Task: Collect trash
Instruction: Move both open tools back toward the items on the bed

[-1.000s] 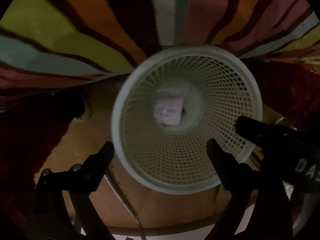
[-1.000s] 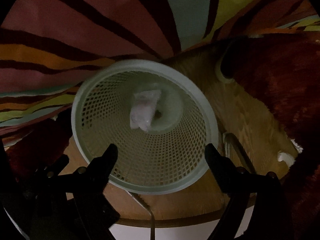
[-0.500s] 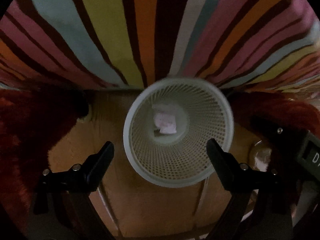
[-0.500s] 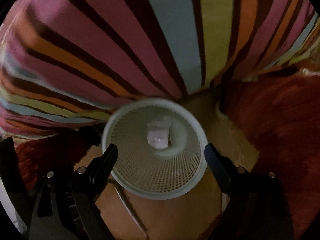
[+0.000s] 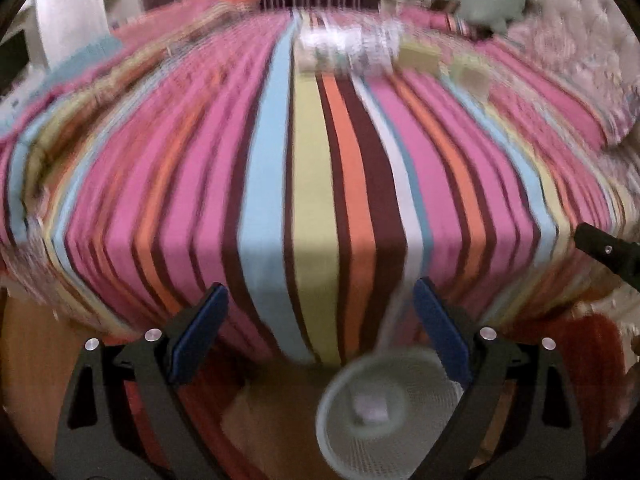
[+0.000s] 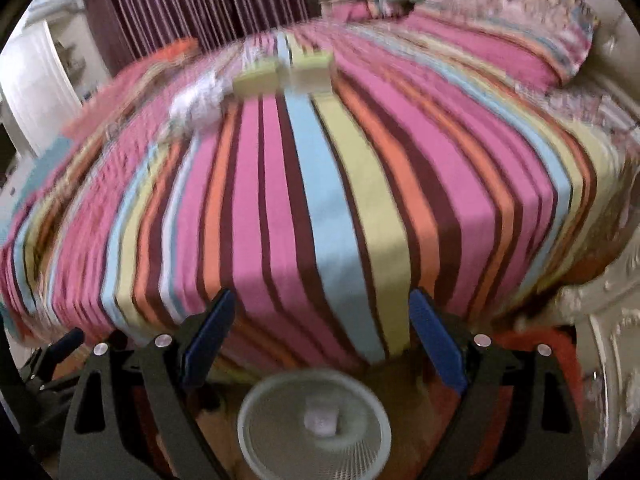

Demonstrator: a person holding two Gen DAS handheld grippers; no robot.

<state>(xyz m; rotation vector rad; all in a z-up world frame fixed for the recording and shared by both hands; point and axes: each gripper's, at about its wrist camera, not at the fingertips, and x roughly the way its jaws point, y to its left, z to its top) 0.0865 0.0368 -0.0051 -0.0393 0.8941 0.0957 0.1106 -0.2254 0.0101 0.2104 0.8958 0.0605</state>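
Both my hand-held grippers are released and carry nothing: the left hand-held gripper (image 5: 320, 320) and the right hand-held gripper (image 6: 322, 326) each show their blue pads wide apart over the foot of the bed (image 6: 340, 208).

I judge I am between pickups, with one piece binned and more to fetch. The basket (image 6: 256, 408) stands on the floor below me, just at the bed's foot, with one pale wad (image 6: 321, 422) lying at its bottom.

The rest of the trash is well apart from me, far up the striped cover. From the right view I count two yellowish boxes (image 6: 256, 78), side by side, and one white crumpled heap (image 6: 196, 100) just left of them. The blur keeps me from telling whether that heap is one piece or several.

Next I must reach far forward over the bed, set a gripper around one box, and close.
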